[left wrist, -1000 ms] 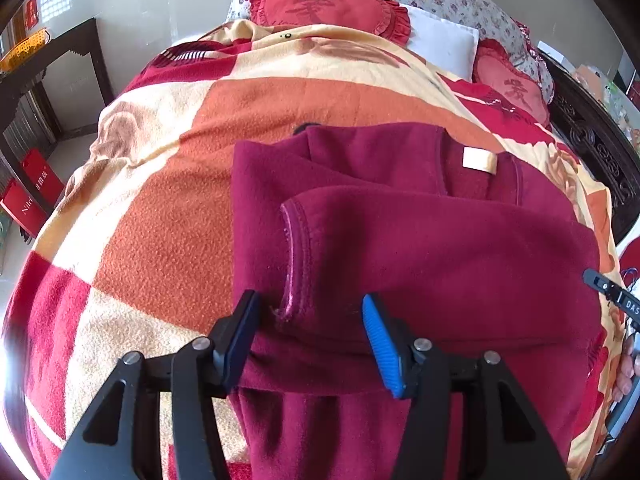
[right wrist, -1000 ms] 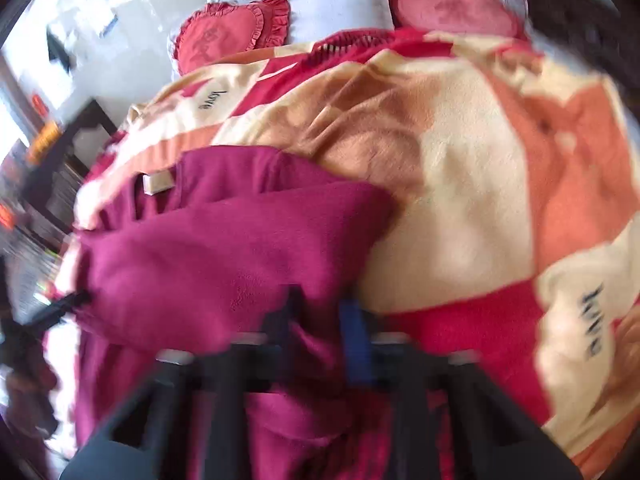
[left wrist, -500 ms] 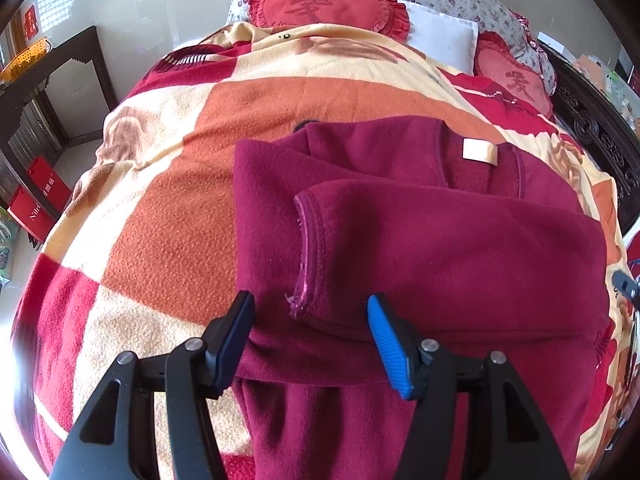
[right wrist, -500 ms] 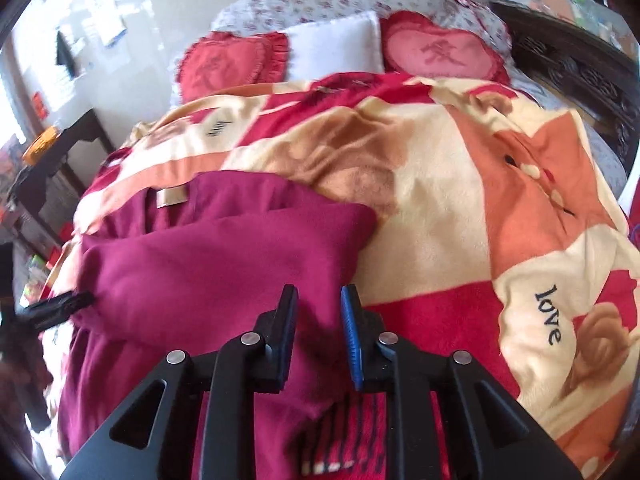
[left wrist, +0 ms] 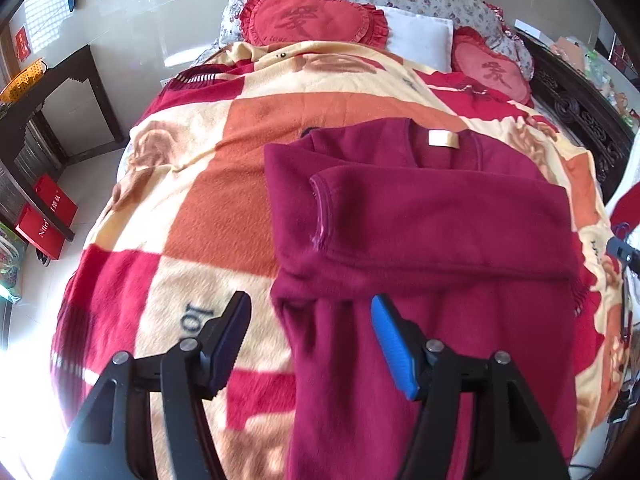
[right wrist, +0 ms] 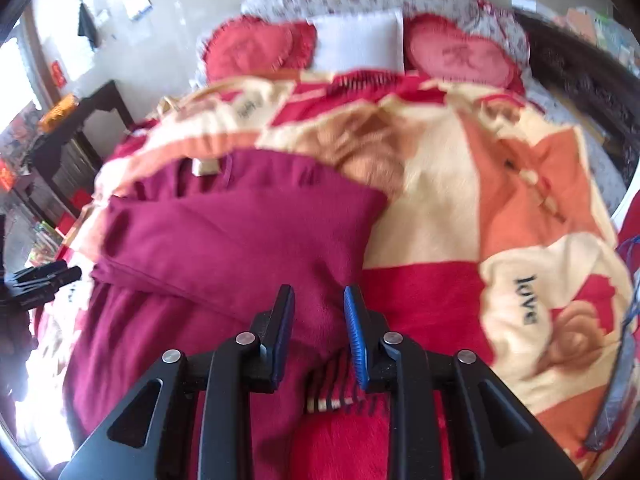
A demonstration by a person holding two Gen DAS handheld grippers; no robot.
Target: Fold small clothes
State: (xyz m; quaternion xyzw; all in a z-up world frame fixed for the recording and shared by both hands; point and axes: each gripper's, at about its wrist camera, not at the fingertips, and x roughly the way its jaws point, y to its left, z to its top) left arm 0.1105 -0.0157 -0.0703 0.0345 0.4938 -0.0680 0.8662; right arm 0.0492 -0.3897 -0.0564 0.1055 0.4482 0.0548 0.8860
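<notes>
A maroon fleece sweater (left wrist: 432, 224) lies flat on the checked blanket (left wrist: 208, 208), collar and cream label (left wrist: 443, 138) toward the pillows, both sleeves folded across the chest. My left gripper (left wrist: 310, 320) is open and empty, above the sweater's lower left edge. In the right wrist view the sweater (right wrist: 240, 240) lies left of centre. My right gripper (right wrist: 319, 312) is open a little and empty, over the sweater's lower right edge. The left gripper (right wrist: 44, 278) shows at that view's left edge.
Red heart cushions (left wrist: 312, 20) and a white pillow (left wrist: 416, 36) lie at the bed head. A dark carved bed frame (left wrist: 576, 108) runs along the right. A dark side table (left wrist: 44, 92) and red bags (left wrist: 44, 216) stand on the floor at left.
Both grippers have drawn back toward the sweater's hem. The right gripper has opened slightly. The folded sleeves stay in place.
</notes>
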